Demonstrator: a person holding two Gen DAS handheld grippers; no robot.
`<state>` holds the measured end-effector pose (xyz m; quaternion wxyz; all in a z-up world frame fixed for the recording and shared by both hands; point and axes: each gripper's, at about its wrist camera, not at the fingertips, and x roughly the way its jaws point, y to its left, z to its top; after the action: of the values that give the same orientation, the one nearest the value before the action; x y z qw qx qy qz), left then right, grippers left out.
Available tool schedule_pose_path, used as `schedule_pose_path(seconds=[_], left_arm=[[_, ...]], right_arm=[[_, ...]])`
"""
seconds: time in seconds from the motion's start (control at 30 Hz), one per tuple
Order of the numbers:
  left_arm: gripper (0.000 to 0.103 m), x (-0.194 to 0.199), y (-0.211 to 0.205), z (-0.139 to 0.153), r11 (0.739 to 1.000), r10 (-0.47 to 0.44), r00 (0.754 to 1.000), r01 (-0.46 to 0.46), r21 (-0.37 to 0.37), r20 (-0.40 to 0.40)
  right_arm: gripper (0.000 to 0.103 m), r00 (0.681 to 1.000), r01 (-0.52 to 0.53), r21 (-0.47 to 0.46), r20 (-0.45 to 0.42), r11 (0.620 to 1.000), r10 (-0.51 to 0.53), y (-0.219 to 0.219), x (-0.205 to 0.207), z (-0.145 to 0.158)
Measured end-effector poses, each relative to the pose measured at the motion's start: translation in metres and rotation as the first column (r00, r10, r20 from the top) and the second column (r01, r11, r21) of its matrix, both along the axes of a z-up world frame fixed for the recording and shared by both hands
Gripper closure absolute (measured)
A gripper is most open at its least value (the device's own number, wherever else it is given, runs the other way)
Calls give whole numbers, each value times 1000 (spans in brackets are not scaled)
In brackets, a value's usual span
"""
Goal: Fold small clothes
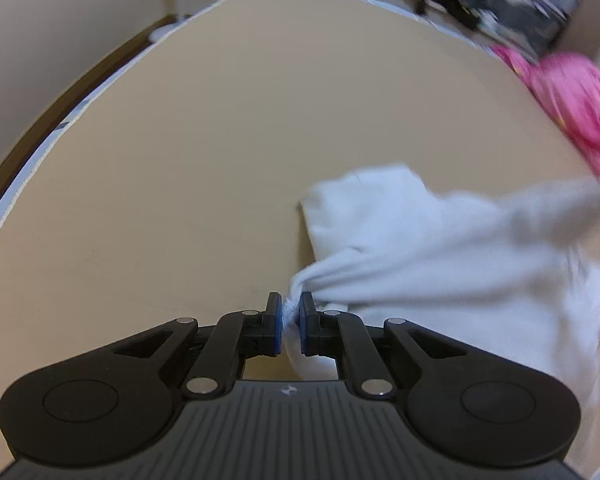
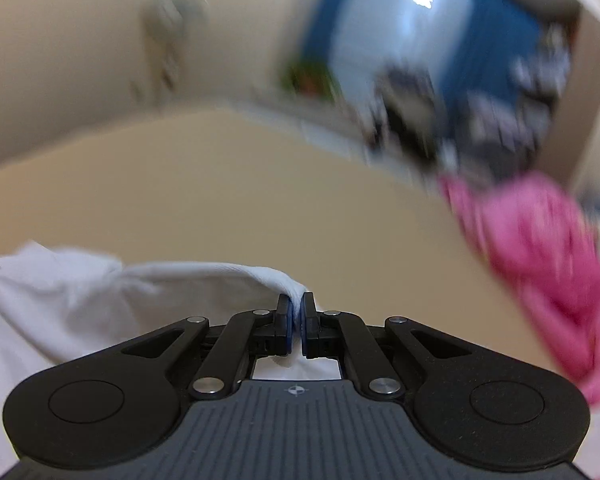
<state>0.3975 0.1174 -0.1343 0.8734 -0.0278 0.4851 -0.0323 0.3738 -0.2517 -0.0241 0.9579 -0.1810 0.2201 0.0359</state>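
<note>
Black linkages of the left gripper (image 1: 290,316) fill the bottom of the left wrist view, its blue pads pinched shut on a bunched edge of a white garment (image 1: 440,248). From there the cloth spreads to the lower right over a tan table (image 1: 220,140). At the bottom centre of the right wrist view, the right gripper (image 2: 297,318) is clamped on another edge of the same white garment (image 2: 80,292), which trails to the lower left. A pink garment (image 2: 540,248), blurred, appears to lie at the right edge.
</note>
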Motion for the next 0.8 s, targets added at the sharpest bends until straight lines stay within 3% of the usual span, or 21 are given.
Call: schedule_pose_path(seconds=[0.07, 0.1, 0.2, 0.23, 0.27, 0.33, 0.37, 0.47, 0.6, 0.63, 0.67, 0.7, 0.73, 0.77, 0.8], left_arm=[[89, -10, -10, -18, 997, -45, 998, 47, 58, -37], [82, -12, -14, -30, 995, -62, 996, 66, 76, -62], [64, -19, -12, -44, 993, -66, 996, 72, 95, -62], [57, -18, -6, -41, 996, -67, 996, 71, 61, -63], [53, -17, 5, -36, 998, -69, 995, 68, -12, -66], [30, -13, 32, -24, 982, -40, 999, 34, -184, -27], [25, -7, 41, -18, 975, 3, 1000, -4, -223, -8], [23, 31, 53, -15, 960, 109, 994, -107, -257, -9], [23, 89, 24, -36, 960, 86, 991, -110, -256, -103], [24, 101, 12, -42, 963, 71, 989, -102, -250, -128], [32, 110, 1, -46, 967, 57, 991, -85, -240, -122], [84, 116, -11, -47, 976, 52, 995, -70, -208, -89], [100, 123, -21, -49, 985, 39, 996, -52, -162, -83], [99, 128, -26, -46, 988, 55, 996, -64, -141, -66], [99, 130, -27, -38, 988, 63, 998, -66, -137, -25]], right_arm=[[100, 997, -28, -94, -76, 995, 21, -6, -16, -38], [100, 989, -28, -143, -150, 989, 6, -10, -17, -65], [100, 925, -51, -279, -374, 959, -60, -25, -23, -147], [99, 935, -57, -286, -351, 957, -50, -27, -30, -157], [96, 948, -69, -293, -317, 954, -29, -26, -36, -158], [96, 948, -51, -241, -316, 969, -29, -28, -35, -152], [96, 948, -42, -209, -318, 977, -27, -30, -34, -149], [96, 943, -33, -187, -331, 982, -32, -32, -28, -146], [94, 939, -40, -199, -342, 979, -32, -23, -30, -145], [92, 938, -47, -213, -344, 976, -30, -21, -32, -145], [92, 938, -56, -227, -346, 972, -27, -20, -30, -146], [92, 937, -60, -231, -348, 971, -25, -20, -27, -147], [93, 936, -61, -227, -351, 972, -23, -22, -23, -147], [99, 940, -61, -216, -342, 974, -17, -22, -21, -144], [99, 949, -62, -214, -315, 975, -9, -22, -21, -139]])
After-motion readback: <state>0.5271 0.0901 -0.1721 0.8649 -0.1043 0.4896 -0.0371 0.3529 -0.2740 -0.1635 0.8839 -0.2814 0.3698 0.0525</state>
